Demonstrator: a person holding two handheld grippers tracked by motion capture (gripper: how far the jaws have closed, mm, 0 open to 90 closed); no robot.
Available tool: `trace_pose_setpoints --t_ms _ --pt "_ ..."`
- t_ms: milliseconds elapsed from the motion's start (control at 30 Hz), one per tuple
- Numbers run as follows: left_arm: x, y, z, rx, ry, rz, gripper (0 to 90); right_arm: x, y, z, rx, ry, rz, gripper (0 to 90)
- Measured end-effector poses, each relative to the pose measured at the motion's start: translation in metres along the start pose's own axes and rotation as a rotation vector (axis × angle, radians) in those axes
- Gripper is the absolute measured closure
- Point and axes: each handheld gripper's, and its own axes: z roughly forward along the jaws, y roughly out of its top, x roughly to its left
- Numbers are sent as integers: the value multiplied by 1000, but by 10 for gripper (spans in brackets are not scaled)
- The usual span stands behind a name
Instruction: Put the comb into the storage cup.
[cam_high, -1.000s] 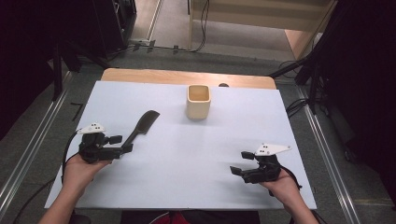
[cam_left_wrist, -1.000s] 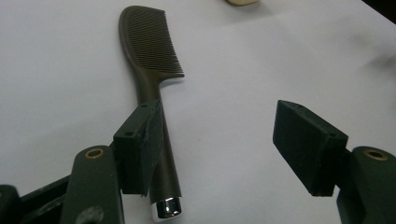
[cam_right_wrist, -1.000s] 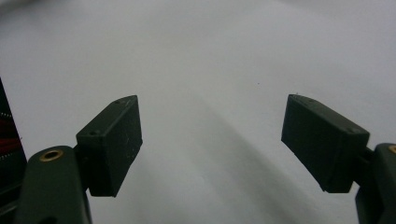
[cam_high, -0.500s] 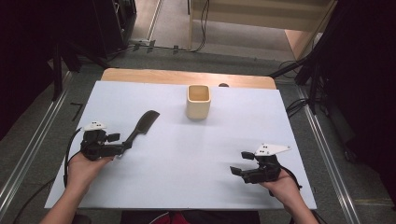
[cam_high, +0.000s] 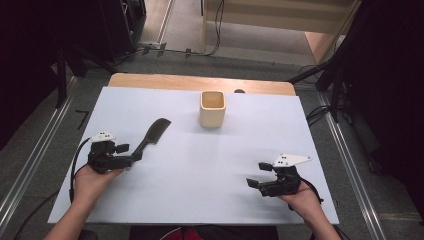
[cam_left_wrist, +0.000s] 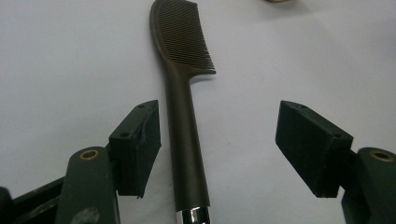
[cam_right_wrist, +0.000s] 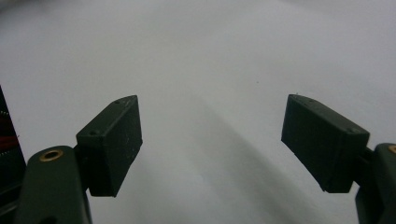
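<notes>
A dark brown comb (cam_high: 152, 134) lies flat on the white table, teeth end toward the far side. In the left gripper view the comb's handle (cam_left_wrist: 187, 140) runs between the jaws, close beside the left pad (cam_left_wrist: 140, 149) and well apart from the right one. My left gripper (cam_high: 129, 154) is open around the handle's near end. Near the front right of the table my right gripper (cam_high: 256, 175) is open, low over bare table (cam_right_wrist: 210, 144), with nothing between its jaws.
A cream square cup (cam_high: 213, 109) stands upright at the far middle of the white sheet (cam_high: 200, 170). A strip of wooden tabletop (cam_high: 165, 81) shows behind it. Cables and dark stands line the floor around the table.
My left gripper has edged slightly forward along the comb's handle. The right gripper and the comb have stayed put.
</notes>
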Motion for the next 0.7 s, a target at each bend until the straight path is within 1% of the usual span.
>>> trace_pose_setpoints --t_ms 100,200,433,467,533,567,600,700 --pt "-2 -1 2 8 25 17 319 0 0 0 2 -2 0 185" --pt "-3 -3 5 16 49 44 332 0 0 0 3 -1 -2 185" --pt "-3 -8 12 28 85 79 374 1 0 0 5 -1 -4 185" --pt "-2 -8 13 37 97 85 378 0 0 0 5 -1 -4 185" --pt "-2 -9 16 45 101 72 398 0 0 0 8 -2 -6 185" --pt "-2 -10 17 54 104 76 398 0 0 0 8 -3 -6 185" --pt "-1 -11 18 52 110 80 398 0 0 1 8 -4 -7 185" --pt "-1 -13 20 36 123 74 401 0 0 1 8 -4 -8 185"
